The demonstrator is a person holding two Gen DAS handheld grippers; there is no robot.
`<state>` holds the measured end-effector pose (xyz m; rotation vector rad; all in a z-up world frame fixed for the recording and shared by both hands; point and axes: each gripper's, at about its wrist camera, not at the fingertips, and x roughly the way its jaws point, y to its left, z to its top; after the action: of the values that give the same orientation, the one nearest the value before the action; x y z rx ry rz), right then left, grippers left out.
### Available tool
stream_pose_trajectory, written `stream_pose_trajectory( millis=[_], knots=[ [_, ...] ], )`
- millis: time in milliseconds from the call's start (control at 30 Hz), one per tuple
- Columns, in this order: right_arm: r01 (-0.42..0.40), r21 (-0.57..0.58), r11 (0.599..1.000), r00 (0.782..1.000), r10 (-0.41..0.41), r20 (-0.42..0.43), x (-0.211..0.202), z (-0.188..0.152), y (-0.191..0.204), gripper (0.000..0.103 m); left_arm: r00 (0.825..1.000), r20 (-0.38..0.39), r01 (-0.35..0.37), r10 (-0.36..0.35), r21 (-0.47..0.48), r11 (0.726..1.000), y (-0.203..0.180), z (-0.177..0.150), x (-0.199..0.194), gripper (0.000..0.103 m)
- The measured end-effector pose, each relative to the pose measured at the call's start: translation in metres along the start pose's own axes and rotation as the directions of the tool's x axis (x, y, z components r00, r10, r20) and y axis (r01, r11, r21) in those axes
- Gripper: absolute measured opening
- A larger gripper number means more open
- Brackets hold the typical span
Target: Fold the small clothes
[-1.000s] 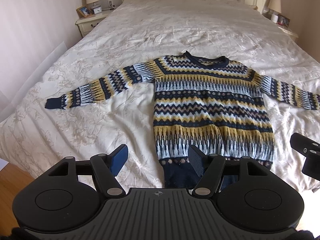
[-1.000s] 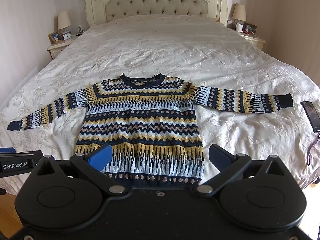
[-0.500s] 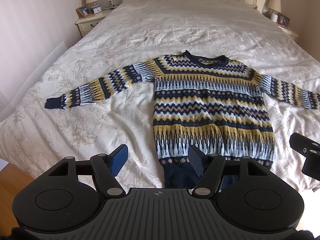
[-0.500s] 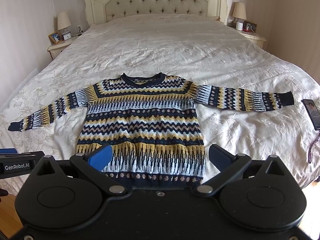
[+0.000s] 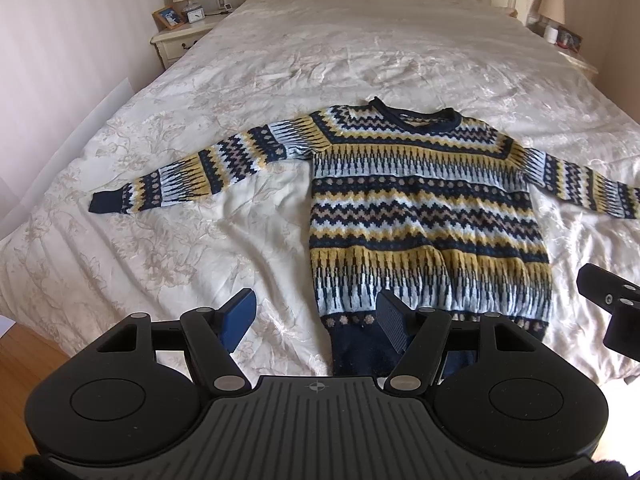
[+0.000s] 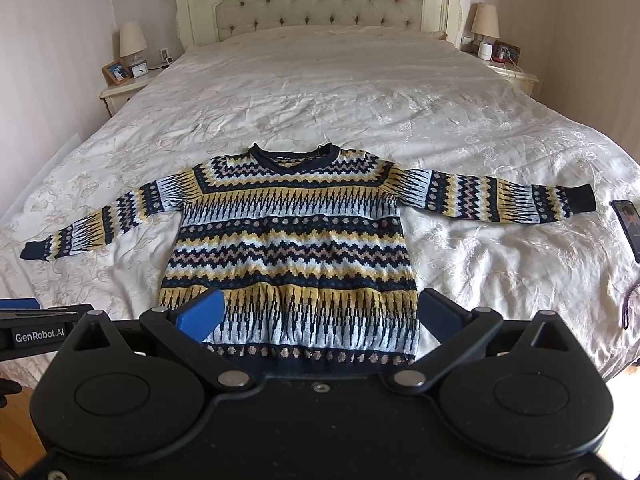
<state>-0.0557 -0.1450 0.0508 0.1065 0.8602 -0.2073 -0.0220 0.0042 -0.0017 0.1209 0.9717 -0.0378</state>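
A patterned knit sweater (image 5: pixel 424 208) in navy, yellow and pale blue lies flat and face up on the bed, sleeves spread out to both sides; it also shows in the right wrist view (image 6: pixel 292 240). My left gripper (image 5: pixel 316 316) is open and empty, held above the foot of the bed by the sweater's left hem corner. My right gripper (image 6: pixel 320 316) is open and empty above the hem. The right gripper's edge shows in the left wrist view (image 5: pixel 612 304).
The bed (image 6: pixel 360 92) has a cream quilted cover and a tufted headboard (image 6: pixel 320 4). Nightstands with lamps stand at both sides (image 6: pixel 120 92) (image 6: pixel 512 74). A phone (image 6: pixel 628 228) with a cord lies on the bed's right edge. Wooden floor shows at lower left (image 5: pixel 24 364).
Both grippers have lifted and pulled back a little; the sweater sits slightly lower in both views. Nothing has been grasped.
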Motion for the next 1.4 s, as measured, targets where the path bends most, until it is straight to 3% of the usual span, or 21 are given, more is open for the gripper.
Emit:
stream_pose_trajectory(
  millis=[1000,1400],
  knots=[
    [0.0,0.01,1.0,1.0,0.0,-0.01,0.012,0.004,-0.002,0.102,1.0,-0.027,0.013,-0.012,0.022,1.0,-0.016,0.008,0.017,0.065],
    [0.011,0.067,0.998,0.999,-0.009,-0.032,0.046,0.02,-0.034,0.102,1.0,-0.026,-0.011,0.013,0.057,0.998,-0.038,0.033,0.037,0.065]
  ],
)
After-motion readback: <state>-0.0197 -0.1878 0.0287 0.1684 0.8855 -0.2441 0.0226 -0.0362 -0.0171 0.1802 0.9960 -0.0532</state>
